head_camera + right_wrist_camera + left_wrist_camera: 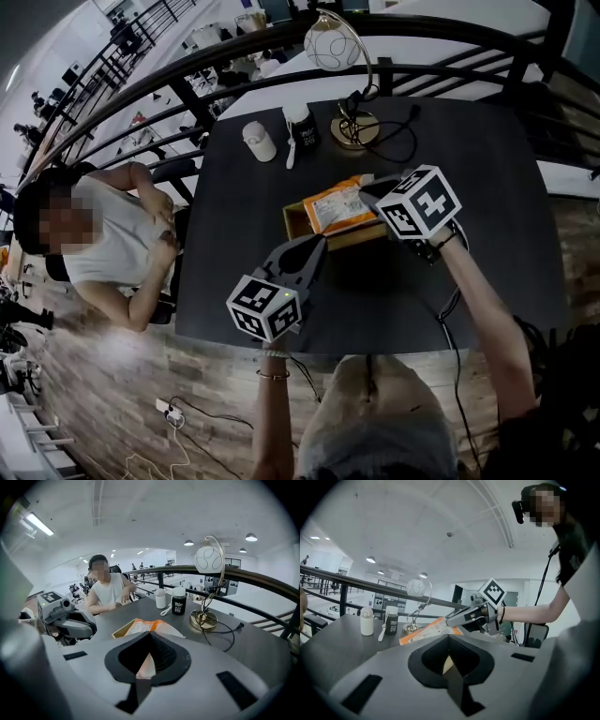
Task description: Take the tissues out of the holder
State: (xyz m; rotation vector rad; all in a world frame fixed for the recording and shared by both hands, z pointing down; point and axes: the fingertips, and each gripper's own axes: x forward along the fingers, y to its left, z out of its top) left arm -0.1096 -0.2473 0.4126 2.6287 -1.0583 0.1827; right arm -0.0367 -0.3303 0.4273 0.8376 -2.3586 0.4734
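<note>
My right tongs [143,666] are clamped on the near edge of the orange-and-white plastic tissue pack [149,627]. The pack tilts up out of the tan open-topped box holder [292,222] at mid-frame in the head view. My left tongs [449,663] look closed on the holder's near rim. I judge this to be the pull-out step. Next I need to draw the pack clear, bracing the holder against the dark table [487,169].

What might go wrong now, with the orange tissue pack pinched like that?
1. The right gripper pinches only an edge of the tissue pack, so it may slip, or the wrapper may tear.
2. The wooden holder could ride up with the pack unless the left gripper steadies it.
3. The lamp stands just behind; a wide swing might hit it.
</note>
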